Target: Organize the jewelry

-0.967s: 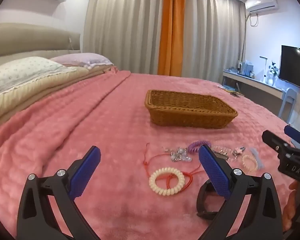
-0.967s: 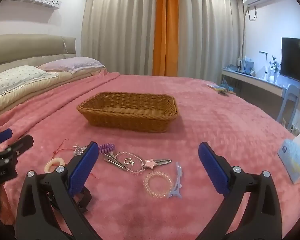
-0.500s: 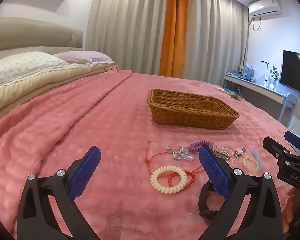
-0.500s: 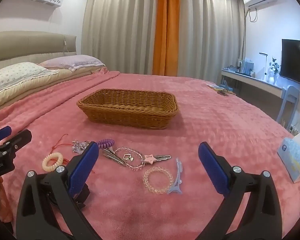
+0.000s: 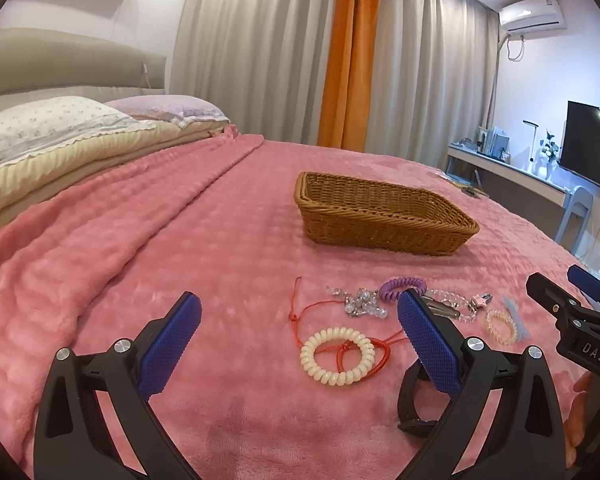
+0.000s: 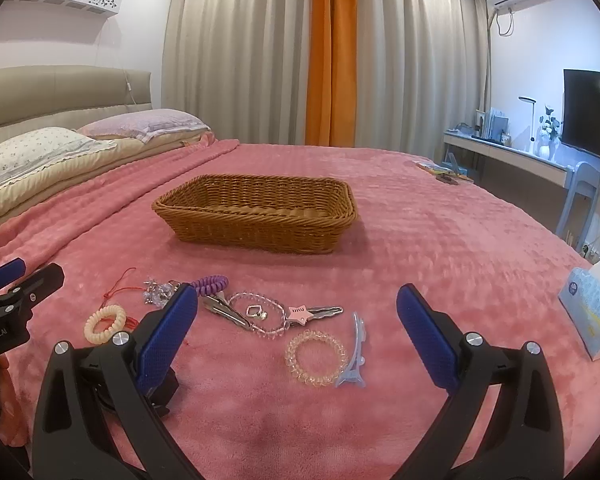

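A wicker basket (image 5: pixel 384 216) (image 6: pixel 256 216) stands empty on the pink bed. In front of it lie a cream spiral hair tie (image 5: pixel 337 355) (image 6: pixel 105 324) on a red cord (image 5: pixel 312 308), a crystal charm (image 5: pixel 360 304), a purple coil (image 6: pixel 209 283), metal clips (image 6: pixel 224 310), a bead bracelet (image 6: pixel 260 316), a pink star clip (image 6: pixel 300 314), a clear spiral tie (image 6: pixel 315 358) and a blue clip (image 6: pixel 354 352). A black band (image 5: pixel 412 404) lies near my left gripper's right finger. My left gripper (image 5: pixel 298 340) is open above the cream tie. My right gripper (image 6: pixel 298 340) is open above the clear tie.
Pillows (image 6: pixel 40 152) and a headboard are at the left. A tissue box (image 6: pixel 592 312) lies at the bed's right edge. A desk with a TV (image 6: pixel 588 116) and a chair stands beyond the bed on the right. Curtains close the back.
Both grippers have shifted slightly, so the basket and jewelry sit a little differently in view. Both stay open and nothing was picked up.
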A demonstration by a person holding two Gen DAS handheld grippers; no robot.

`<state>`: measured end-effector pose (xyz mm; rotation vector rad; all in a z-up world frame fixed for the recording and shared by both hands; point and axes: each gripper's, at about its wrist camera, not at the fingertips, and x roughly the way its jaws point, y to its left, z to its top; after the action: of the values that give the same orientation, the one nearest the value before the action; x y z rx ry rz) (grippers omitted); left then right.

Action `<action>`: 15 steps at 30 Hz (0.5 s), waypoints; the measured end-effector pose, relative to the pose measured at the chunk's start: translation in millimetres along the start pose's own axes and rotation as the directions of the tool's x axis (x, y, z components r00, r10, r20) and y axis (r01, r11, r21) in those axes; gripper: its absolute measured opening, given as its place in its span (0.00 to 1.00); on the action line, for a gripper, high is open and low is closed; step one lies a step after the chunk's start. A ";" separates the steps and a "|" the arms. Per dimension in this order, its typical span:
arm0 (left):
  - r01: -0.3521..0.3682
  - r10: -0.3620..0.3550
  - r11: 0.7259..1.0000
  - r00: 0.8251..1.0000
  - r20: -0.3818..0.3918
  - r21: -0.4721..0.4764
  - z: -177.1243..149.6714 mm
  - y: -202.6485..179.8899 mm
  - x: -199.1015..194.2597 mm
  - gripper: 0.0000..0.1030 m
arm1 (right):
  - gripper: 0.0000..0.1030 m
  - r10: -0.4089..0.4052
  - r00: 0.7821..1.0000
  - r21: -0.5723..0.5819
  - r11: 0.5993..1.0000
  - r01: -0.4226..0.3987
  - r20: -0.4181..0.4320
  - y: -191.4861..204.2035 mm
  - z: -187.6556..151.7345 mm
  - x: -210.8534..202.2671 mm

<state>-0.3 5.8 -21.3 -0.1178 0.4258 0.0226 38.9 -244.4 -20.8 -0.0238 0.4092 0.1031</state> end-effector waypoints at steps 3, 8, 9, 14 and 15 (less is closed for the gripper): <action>0.001 -0.001 1.000 1.000 -0.004 -0.003 -0.9 0.2 0.3 0.93 | 0.92 0.000 1.000 0.000 1.000 0.000 -0.001 0.2 0.2 0.0; 0.002 -0.002 1.000 1.000 -0.011 -0.008 -3.9 -0.8 0.5 0.93 | 0.92 0.000 1.000 0.000 1.000 0.000 0.000 0.1 0.1 -0.1; 0.002 -0.002 1.000 1.000 -0.012 -0.009 -4.6 -1.1 0.2 0.93 | 0.92 0.001 1.000 0.001 1.000 -0.001 0.000 -0.3 0.3 0.1; 0.002 -0.002 1.000 1.000 -0.014 -0.011 -2.3 1.8 2.1 0.93 | 0.93 0.002 1.000 0.002 1.000 -0.002 0.000 -0.2 -0.1 0.7; 0.002 -0.002 1.000 1.000 -0.015 -0.012 -1.9 2.2 2.5 0.93 | 0.93 0.002 1.000 0.001 1.000 -0.002 -0.001 0.0 0.0 0.6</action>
<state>1.1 7.7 -24.2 -0.1300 0.4405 0.0221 39.5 -244.3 -21.0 -0.0221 0.4104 0.1043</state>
